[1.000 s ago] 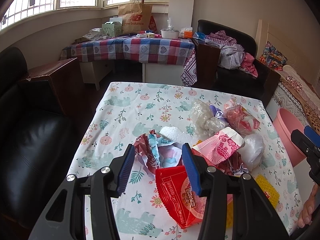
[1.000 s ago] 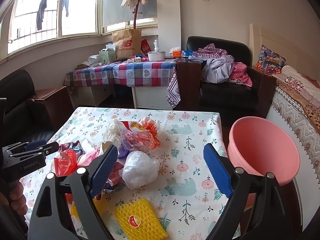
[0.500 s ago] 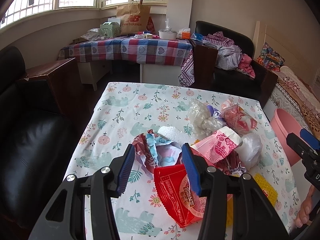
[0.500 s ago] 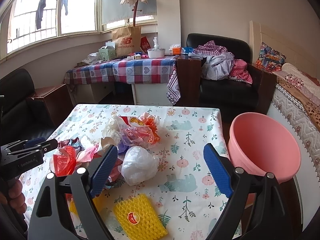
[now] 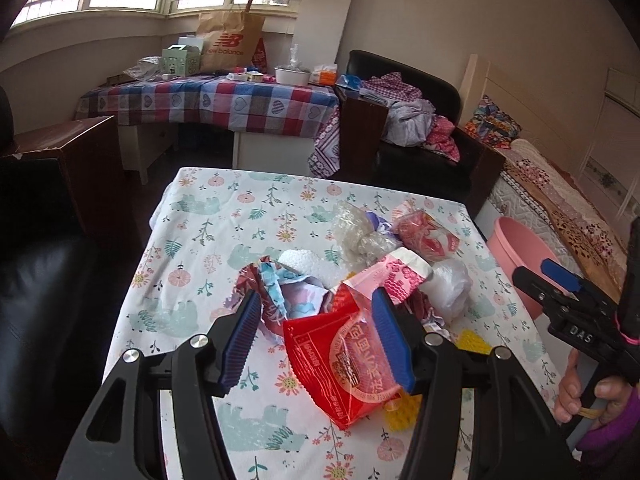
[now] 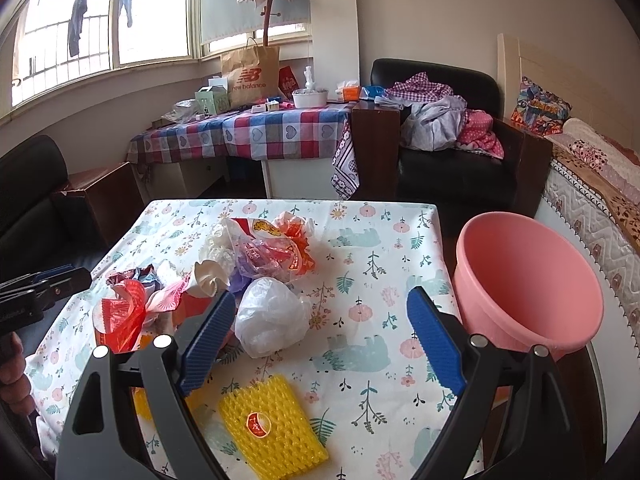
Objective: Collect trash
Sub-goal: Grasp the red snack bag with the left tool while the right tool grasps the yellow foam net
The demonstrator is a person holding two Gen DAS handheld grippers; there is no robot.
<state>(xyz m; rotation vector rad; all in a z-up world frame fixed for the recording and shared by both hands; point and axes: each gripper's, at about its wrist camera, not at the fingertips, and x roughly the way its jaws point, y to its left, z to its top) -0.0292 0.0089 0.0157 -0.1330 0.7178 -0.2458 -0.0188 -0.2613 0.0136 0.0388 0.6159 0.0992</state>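
Note:
A pile of trash lies on the floral-cloth table [image 5: 208, 236]: a red foil wrapper [image 5: 340, 364], a pink patterned bag [image 5: 392, 276], a white plastic bag [image 6: 272, 316], a yellow foam net [image 6: 272, 420], and clear and red wrappers [image 6: 276, 248]. My left gripper [image 5: 316, 340] is open and empty, its jaws above the red wrapper and crumpled paper [image 5: 276, 288]. My right gripper [image 6: 320, 340] is open and empty, over the table beside the white bag; it also shows in the left wrist view [image 5: 560, 284]. A pink bucket [image 6: 528, 284] stands off the table's right edge.
A black sofa [image 5: 44, 264] borders the table's left side. Behind stand a plaid-covered table [image 5: 224, 100] with a paper bag [image 5: 232, 40], a black armchair with clothes [image 6: 440, 120], and a bed [image 6: 592, 184] at right.
Both grippers have eased slightly forward over the trash pile. Both remain open and empty; the trash has not moved.

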